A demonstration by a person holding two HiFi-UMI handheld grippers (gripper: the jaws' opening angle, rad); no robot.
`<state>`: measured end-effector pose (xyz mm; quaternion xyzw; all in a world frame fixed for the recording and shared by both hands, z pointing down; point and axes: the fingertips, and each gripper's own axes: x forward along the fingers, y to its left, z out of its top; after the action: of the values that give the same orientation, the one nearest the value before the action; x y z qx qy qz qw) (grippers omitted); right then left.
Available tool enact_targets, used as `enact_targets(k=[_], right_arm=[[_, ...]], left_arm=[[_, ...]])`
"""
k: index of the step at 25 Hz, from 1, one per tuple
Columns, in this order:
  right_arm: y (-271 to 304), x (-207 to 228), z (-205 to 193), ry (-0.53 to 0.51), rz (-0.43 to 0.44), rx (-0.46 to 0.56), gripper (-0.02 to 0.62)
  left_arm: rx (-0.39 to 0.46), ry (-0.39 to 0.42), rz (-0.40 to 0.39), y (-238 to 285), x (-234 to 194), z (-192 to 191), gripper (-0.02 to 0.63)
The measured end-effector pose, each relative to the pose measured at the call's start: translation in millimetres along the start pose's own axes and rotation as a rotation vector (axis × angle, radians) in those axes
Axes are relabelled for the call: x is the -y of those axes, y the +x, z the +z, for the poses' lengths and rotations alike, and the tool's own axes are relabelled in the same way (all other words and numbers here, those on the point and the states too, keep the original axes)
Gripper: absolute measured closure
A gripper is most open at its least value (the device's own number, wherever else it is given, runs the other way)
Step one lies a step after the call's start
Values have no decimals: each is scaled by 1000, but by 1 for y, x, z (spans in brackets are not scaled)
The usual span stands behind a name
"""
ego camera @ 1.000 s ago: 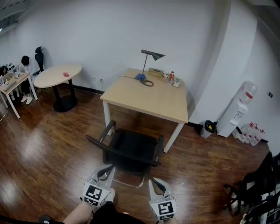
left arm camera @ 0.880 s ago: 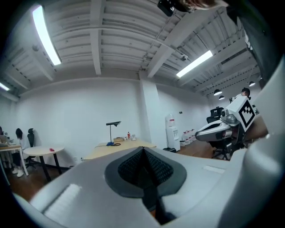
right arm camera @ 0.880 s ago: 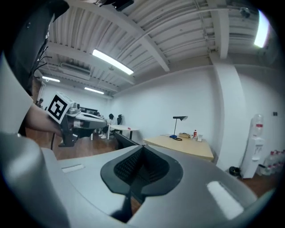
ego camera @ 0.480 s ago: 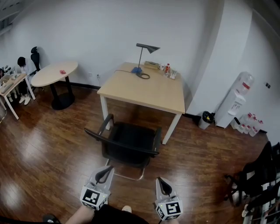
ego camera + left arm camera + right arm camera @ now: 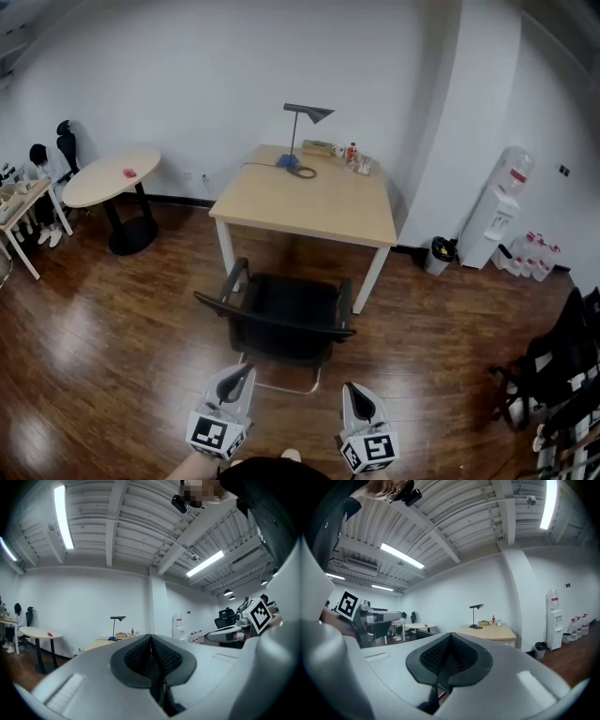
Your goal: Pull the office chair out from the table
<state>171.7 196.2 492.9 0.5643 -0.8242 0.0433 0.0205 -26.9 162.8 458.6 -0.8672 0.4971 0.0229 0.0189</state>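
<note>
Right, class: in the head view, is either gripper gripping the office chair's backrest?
No: the left gripper and right gripper are both short of the office chair, jaws together, touching nothing.

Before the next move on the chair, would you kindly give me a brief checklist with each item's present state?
1. Left gripper shut, nothing between its jaws: ok.
2. Right gripper shut, nothing between its jaws: ok.
3. Both grippers apart from the office chair: ok.
4. Chair seat out in front of the table edge: ok.
5. Desk lamp upright on the table: ok.
</note>
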Motion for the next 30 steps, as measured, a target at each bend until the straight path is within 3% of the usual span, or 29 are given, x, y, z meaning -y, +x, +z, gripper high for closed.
enact_targets(k=[8,21,30], right_arm=[[16,-49,17,-57,15,36,583],[23,-65,20,-11,-39,68,584],[32,-84,21,-21,1,61,583]], left_arm=[[2,-16,8,-29,-46,5,603],[33,-16,-11,-41,-76,17,603],[29,-29,17,-55,-91,12,603]])
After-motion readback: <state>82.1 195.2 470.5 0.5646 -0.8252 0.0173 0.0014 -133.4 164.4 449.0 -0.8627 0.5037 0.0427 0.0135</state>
